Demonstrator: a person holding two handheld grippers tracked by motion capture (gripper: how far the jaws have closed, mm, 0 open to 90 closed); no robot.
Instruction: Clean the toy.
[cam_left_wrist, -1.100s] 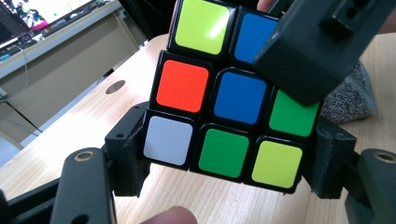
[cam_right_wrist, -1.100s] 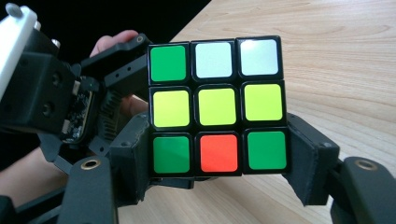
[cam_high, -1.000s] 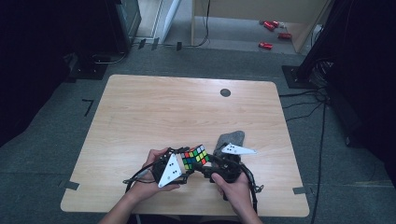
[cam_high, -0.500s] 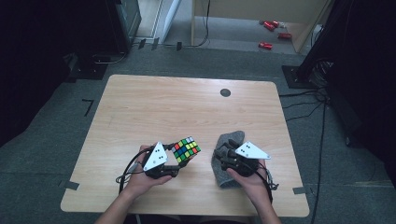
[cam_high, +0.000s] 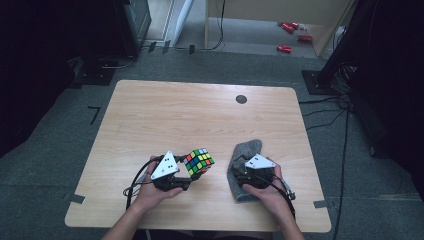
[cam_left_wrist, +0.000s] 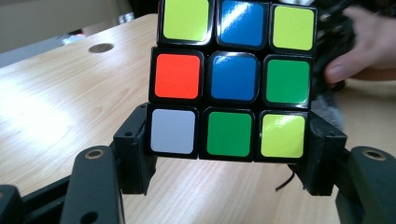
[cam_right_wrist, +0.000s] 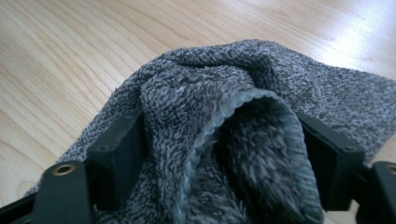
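One puzzle cube (cam_left_wrist: 232, 79) is held clear of the table, clamped between the two black jaws of the left gripper (cam_left_wrist: 231, 154), which press on its lower row from either side; in the left gripper view the face turned to the camera shows nine stickers: three yellow-green, two blue, two green, one orange-red and one pale grey. In the high view the cube (cam_high: 199, 161) sits near the front edge of the table, left of centre, just ahead of the left gripper (cam_high: 186, 176) and the left hand (cam_high: 152, 190) that holds it; a grey three-cornered plate tops that gripper.

One grey towel (cam_right_wrist: 243, 121) is bunched in the right gripper (cam_right_wrist: 219, 158), whose two jaws are closed on a thick fold of it; the pile bulges up between them and the rest of the cloth spreads on the wood beyond. From above the towel (cam_high: 240, 155) lies to the right of the cube, apart from it, with the right gripper (cam_high: 246, 172) and right hand (cam_high: 270, 192) over its near part; a second three-cornered plate tops this one.

The wooden table (cam_high: 200, 115) bears one dark round disc (cam_high: 241, 99) near its far edge, well apart from both hands; on the floor beyond lie three small red things (cam_high: 290, 35), too small to identify.
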